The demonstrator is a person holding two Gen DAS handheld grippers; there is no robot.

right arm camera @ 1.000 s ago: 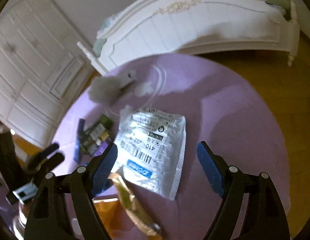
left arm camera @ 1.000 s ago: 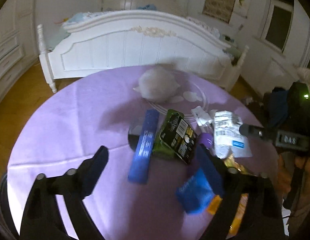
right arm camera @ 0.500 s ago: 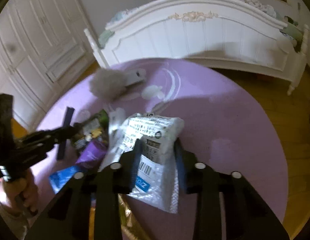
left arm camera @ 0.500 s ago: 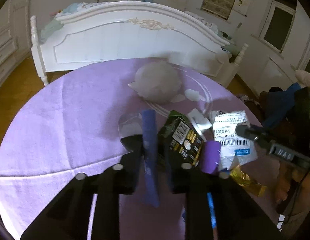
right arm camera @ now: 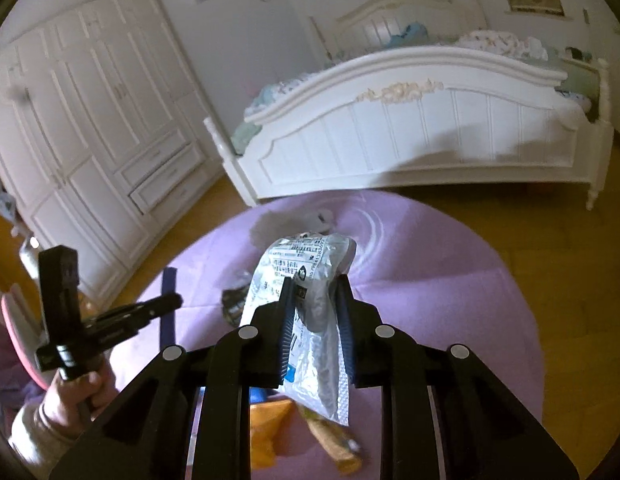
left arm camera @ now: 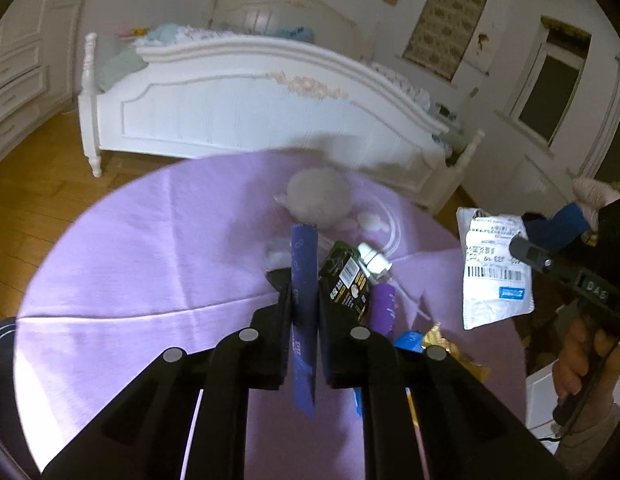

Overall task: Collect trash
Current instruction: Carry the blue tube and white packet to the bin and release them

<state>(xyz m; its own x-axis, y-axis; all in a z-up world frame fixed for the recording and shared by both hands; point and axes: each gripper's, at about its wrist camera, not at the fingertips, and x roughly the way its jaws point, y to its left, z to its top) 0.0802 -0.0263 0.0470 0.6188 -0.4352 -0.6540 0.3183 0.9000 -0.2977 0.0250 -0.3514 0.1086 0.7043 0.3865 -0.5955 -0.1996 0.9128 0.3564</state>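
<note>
My left gripper (left arm camera: 304,292) is closing its jaws on a long dark-blue wrapper (left arm camera: 304,256), and its pads press both flat sides. The wrapper hangs lifted above the purple tablecloth (left arm camera: 130,260). In the right wrist view my right gripper (right arm camera: 315,284) is closing on a crumpled silver pouch (right arm camera: 306,260) with printed labels, pinched between the pads and raised off the table. The same pouch (left arm camera: 490,268) shows at the right of the left wrist view. A black-and-green wrapper (left arm camera: 348,284), a purple packet (left arm camera: 382,306) and a gold wrapper (left arm camera: 450,350) lie on the cloth.
A grey fluffy ball (left arm camera: 318,200) and a small white bottle (left arm camera: 374,262) sit near the table's middle. An orange packet (right arm camera: 266,424) lies under the right gripper. A white bed (left arm camera: 250,112) stands beyond the table and a white wardrobe (right arm camera: 90,120) at left.
Both grippers went from wide open to closed, the left on the blue wrapper and the right on the silver pouch. Both have since risen with their items off the cloth.
</note>
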